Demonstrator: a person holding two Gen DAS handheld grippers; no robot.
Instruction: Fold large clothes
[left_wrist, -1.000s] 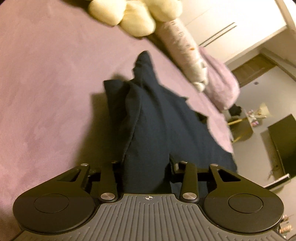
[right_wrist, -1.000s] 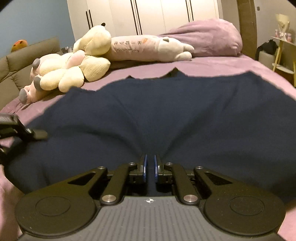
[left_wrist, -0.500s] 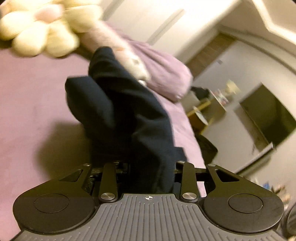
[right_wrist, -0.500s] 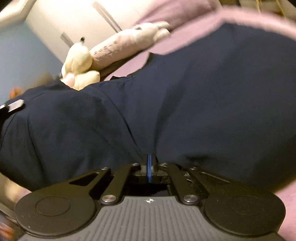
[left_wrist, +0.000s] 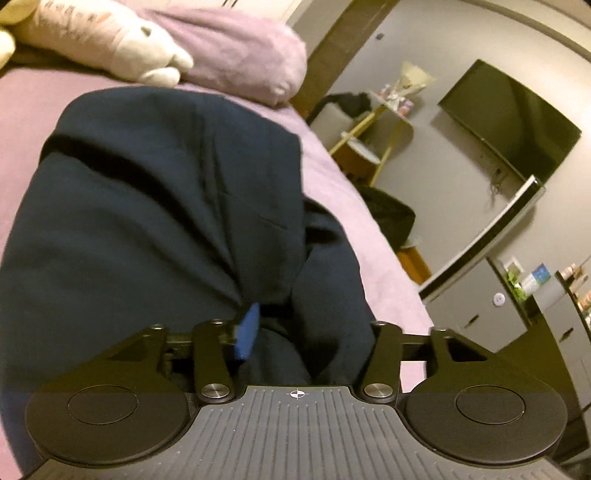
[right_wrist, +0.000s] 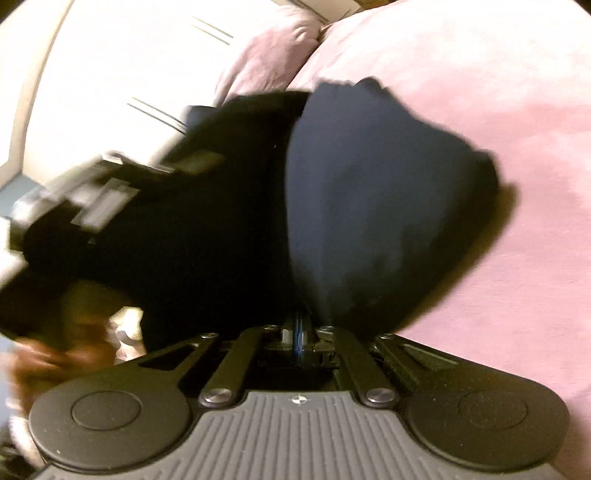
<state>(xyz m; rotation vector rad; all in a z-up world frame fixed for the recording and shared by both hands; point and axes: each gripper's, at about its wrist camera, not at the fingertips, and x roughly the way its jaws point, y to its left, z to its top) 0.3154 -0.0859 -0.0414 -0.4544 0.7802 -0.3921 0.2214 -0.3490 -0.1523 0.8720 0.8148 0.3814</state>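
Left hand-held gripper (left_wrist: 306, 332): jaws just opening, spread around navy garment (left_wrist: 155, 206). Right hand-held gripper (right_wrist: 300, 338): pinching garment over bed (right_wrist: 498, 110).

A pink-purple bed sheet (left_wrist: 369, 229) fills the lower part of the left wrist view, and it covers the right side of the right wrist view too. At the head of the bed lie a purple pillow (left_wrist: 236, 51) and a long white plush toy (left_wrist: 110, 40) — the two touch. Beyond the bed, a dark television (left_wrist: 513, 122) hangs on the grey wall, with a small gold-legged shelf (left_wrist: 384, 122) near it. White wardrobe doors (right_wrist: 122, 74) show blurred in the right wrist view.
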